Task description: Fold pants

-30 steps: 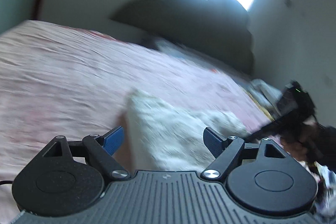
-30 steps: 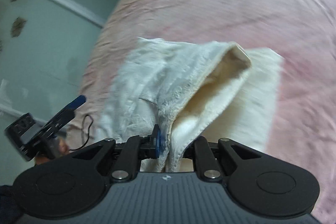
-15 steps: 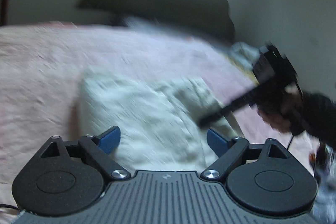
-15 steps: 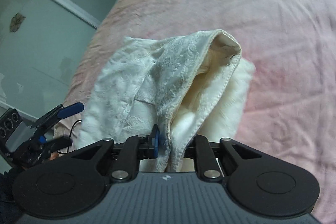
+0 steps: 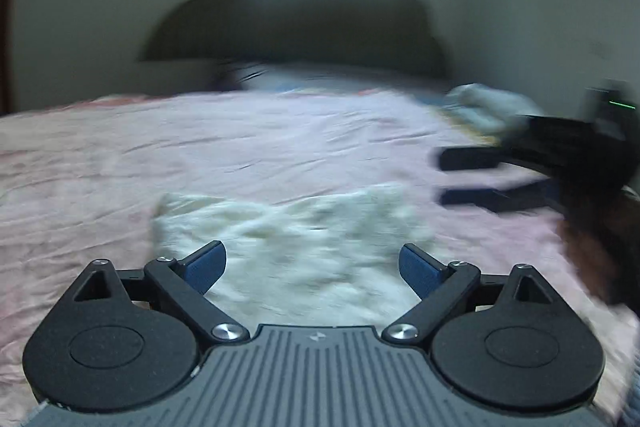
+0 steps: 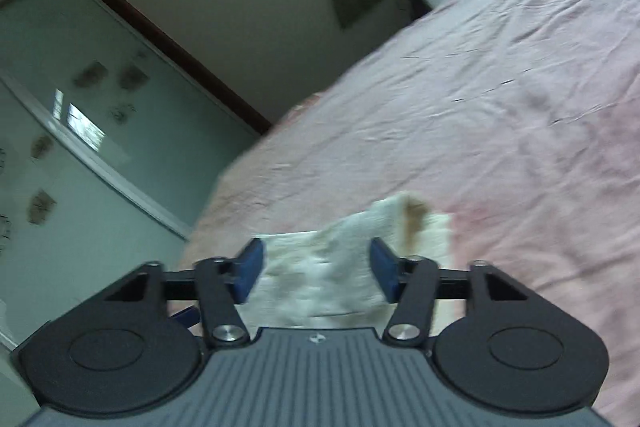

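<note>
**Both grippers released, pants flat on bed**

While your left gripper [image 5: 312,263] hangs spread wide over the cream pants [image 5: 292,239], its view alone catches your right gripper [image 5: 468,177] at the right edge, blurred, fingers apart, nothing between them. The right wrist view adds what that one lacks: a glass door [image 6: 72,147] with a dark wood frame, and a brownish opening at the pants' [image 6: 340,267] far corner. There the right gripper [image 6: 316,267] sits with blue pads parted, cloth below but not pinched. The pants are a folded, fuzzy, roughly rectangular bundle on the wrinkled pink bed sheet [image 5: 260,147]. Motion blur smears the fabric texture in both views. The pants' near edge is hidden behind each gripper body. A dark rounded headboard [image 5: 304,27] and a pale bundle [image 5: 484,107] far right are too soft to read.
</note>
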Action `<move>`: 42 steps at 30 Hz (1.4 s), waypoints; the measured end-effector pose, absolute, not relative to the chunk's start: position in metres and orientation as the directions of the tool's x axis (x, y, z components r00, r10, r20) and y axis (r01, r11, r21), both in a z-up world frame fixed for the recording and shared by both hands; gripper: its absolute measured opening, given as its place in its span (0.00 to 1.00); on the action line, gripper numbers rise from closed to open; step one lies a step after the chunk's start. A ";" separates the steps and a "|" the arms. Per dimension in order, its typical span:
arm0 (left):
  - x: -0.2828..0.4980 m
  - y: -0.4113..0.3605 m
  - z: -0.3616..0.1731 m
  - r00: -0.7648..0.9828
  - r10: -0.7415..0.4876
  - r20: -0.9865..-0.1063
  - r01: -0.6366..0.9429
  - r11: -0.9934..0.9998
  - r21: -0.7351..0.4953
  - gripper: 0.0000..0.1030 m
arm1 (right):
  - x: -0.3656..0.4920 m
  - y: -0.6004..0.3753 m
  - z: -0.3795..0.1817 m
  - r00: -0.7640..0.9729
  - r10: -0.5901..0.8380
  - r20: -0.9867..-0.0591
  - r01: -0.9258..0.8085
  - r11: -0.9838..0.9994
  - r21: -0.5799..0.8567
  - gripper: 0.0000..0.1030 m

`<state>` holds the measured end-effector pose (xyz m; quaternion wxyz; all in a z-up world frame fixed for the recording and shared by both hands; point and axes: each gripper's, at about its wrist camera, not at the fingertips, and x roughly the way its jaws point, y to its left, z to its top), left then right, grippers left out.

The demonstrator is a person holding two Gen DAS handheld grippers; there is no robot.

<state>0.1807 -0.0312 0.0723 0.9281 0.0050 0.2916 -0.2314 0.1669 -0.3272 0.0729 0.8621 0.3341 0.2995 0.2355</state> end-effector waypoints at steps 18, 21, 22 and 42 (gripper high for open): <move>0.207 -0.066 0.013 0.705 -0.290 -0.647 0.382 0.924 0.002 0.99 | 0.140 -0.277 0.042 0.718 0.545 -0.433 -0.159 0.734 0.660 0.68; 0.206 -0.068 0.012 0.707 -0.283 -0.649 0.389 0.921 0.022 0.99 | 0.141 -0.274 0.013 0.677 0.558 -0.480 -0.151 0.743 0.652 0.67; 0.206 -0.068 0.012 0.706 -0.283 -0.649 0.388 0.921 0.021 0.99 | 0.139 -0.280 0.006 0.690 0.576 -0.438 -0.162 0.713 0.682 0.66; 0.161 -0.044 0.039 0.763 -0.258 -0.592 0.337 0.941 0.023 0.96 | 0.113 -0.307 0.037 0.729 0.557 -0.399 -0.052 0.626 0.778 0.70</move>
